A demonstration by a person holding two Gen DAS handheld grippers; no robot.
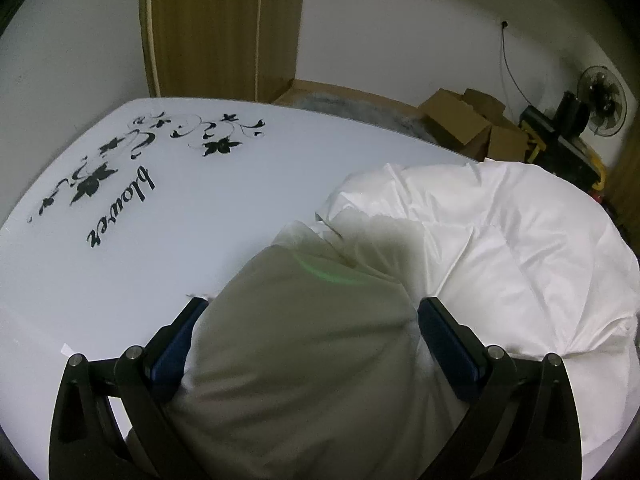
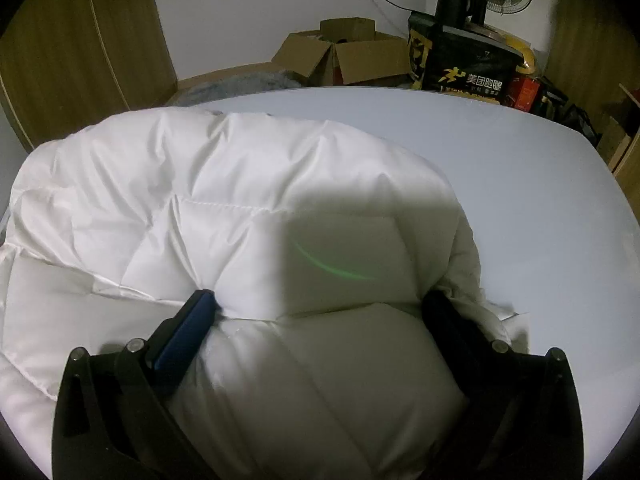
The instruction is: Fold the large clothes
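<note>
Two tongs, both spread wide over one puffy white quilted jacket [image 2: 224,208].

Nearest, padding bulges between the left gripper [image 1: 312,320] and right gripper [image 2: 320,308], unpinched as far as shows; beyond, the jacket stretches sideways across the white table [image 1: 168,240], its floral print left of the jacket.

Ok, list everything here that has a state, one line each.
Left gripper: jaws wide, puffy white fabric bulging between them.
Right gripper: jaws wide, padded fabric filling the gap.
White padded garment: bunched in a puffy heap on the table, not folded flat.
Table: white top with black flower print, part covered by the garment.
Cardboard boxes: flaps open.
Fan: upright; running or not, cannot tell.
</note>
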